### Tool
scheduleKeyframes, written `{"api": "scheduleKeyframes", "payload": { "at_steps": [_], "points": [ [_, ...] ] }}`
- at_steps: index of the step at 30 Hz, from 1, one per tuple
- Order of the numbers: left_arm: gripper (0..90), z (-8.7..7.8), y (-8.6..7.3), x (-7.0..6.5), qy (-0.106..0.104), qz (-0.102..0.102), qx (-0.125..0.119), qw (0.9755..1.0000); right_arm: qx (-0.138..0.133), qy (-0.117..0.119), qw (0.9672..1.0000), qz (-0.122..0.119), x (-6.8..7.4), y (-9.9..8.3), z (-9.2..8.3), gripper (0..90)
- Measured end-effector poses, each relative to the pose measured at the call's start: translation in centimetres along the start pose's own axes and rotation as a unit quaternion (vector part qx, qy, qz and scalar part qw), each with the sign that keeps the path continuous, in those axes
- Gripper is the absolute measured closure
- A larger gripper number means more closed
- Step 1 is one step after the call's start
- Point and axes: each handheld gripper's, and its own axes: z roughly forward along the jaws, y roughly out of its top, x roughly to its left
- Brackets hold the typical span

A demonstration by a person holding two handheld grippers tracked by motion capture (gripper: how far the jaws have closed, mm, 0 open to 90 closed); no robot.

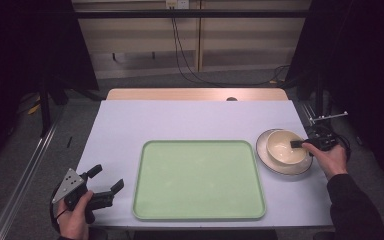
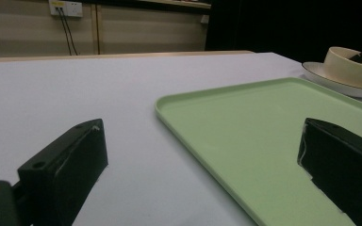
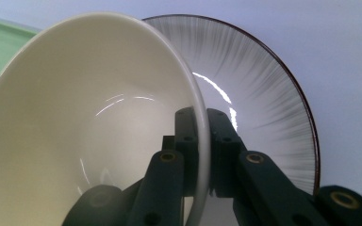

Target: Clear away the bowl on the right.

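Left gripper (image 1: 105, 185) sits at about 8 o'clock on the table (image 1: 130, 120), jaws wide apart, nothing between them, resting off the green tray's (image 1: 200, 215) left edge; the left gripper view looks between both black jaws across the tray toward the bowl. Tray is empty, centre of the table, roughly 6 o'clock. Moving right: cream bowl (image 1: 282, 147) sits on a streaked plate (image 1: 280, 169) at about 3 o'clock, just beside the tray's right edge. Right gripper (image 1: 300, 144) comes in from the bowl's 3 o'clock side, jaws clamped together on the bowl's rim (image 3: 201, 141), one jaw inside the wall, one outside, as the right gripper view shows. Step in hand looks like lifting the bowl off the plate, likely toward the tray. To do it well: keep the clamp firm, the wall is thin, glossy and slippery; lift straight up first so the plate isn't dragged; expect the bowl to hang and tilt from a one-sided rim grip, so move slow and keep the wrist level; clear the tray lip before setting down. The free gripper could steady the plate if it shifts.
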Motion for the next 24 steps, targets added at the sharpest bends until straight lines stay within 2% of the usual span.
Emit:
{"api": "scheduleKeyframes", "payload": {
  "at_steps": [8,10,16,24],
  "points": [
    [2.1,0.0,0.0,0.0,-0.003,0.0,-0.001,1.0,-0.005,0.003,1.0,0.005,-0.2,-0.2,-0.2,84.7],
    [2.1,0.0,0.0,0.0,0.002,0.003,0.001,1.0,-0.008,0.005,0.9999,0.006,-0.3,-0.3,-0.4,84.7],
    [2.1,0.0,0.0,0.0,-0.004,0.0,-0.001,1.0,-0.018,0.008,0.9996,0.018,-0.5,-0.4,-0.9,84.7],
    [2.0,0.0,0.0,0.0,-0.002,0.001,-0.001,1.0,-0.033,0.015,0.9993,0.011,-0.5,-0.4,-1.5,84.7]
  ]
}}
